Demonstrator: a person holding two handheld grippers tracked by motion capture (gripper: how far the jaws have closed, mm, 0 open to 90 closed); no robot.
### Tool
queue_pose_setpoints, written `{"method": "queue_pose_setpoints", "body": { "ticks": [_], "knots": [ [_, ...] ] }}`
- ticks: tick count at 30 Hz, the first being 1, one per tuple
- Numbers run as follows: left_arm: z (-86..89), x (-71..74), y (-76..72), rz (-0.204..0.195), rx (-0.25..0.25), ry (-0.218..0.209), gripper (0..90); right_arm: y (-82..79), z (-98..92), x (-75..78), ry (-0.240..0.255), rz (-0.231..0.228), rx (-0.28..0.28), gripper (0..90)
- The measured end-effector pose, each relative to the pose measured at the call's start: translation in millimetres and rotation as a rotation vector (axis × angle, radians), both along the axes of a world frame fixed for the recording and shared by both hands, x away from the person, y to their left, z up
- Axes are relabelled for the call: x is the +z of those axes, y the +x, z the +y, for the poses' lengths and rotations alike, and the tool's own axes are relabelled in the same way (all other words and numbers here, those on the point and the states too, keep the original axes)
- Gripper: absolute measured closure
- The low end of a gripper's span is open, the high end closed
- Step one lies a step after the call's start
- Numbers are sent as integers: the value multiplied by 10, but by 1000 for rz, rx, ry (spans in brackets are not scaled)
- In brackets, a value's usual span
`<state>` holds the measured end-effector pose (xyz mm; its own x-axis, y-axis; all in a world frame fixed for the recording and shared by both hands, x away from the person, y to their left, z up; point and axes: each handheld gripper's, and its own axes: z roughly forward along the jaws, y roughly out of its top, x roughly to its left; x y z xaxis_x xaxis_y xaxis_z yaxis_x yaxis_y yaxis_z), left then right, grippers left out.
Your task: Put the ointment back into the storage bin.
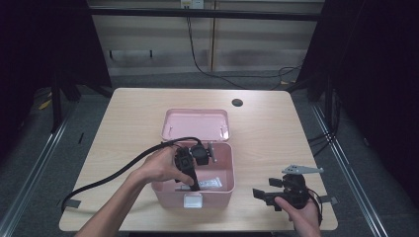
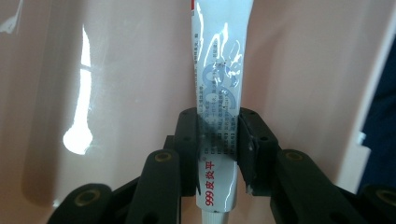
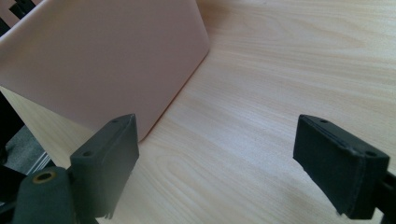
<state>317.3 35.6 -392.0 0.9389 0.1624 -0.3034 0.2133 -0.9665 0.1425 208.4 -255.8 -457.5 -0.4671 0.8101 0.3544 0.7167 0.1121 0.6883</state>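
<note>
A pink box (image 1: 225, 190) stands open at the table's middle front, its lid (image 1: 195, 124) lying flat behind it. My left gripper (image 1: 195, 186) reaches down into the box, shut on a white ointment tube (image 2: 217, 93) with blue and red print. The tube runs lengthwise between the pads (image 2: 187, 140), low over the box's pink floor (image 2: 116, 93). A white packet (image 1: 213, 182) lies on the box floor beside the gripper. My right gripper (image 1: 263, 195) rests open near the table's front right edge, right of the box. Its pads (image 3: 112, 154) stand wide apart over bare wood, with the pink box wall (image 3: 102, 60) just ahead.
The wooden table (image 1: 267, 133) has a round cable hole (image 1: 237, 102) at the back. A thick black cable (image 1: 113, 173) trails left from my left gripper. A white latch (image 1: 193, 200) sits on the box's front wall. Dark floor and metal rails surround the table.
</note>
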Motion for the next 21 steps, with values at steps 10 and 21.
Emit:
{"method": "queue_pose_setpoints", "body": {
  "ticks": [10, 21],
  "knots": [
    [-70, -136, 26, 32, -17, 16, 712, -1, 0, -5, -3, 11, -1, 138],
    [-96, -293, 55, 71, -17, 19, 712, -2, 6, -6, 1, 14, 6, 137]
  ]
}}
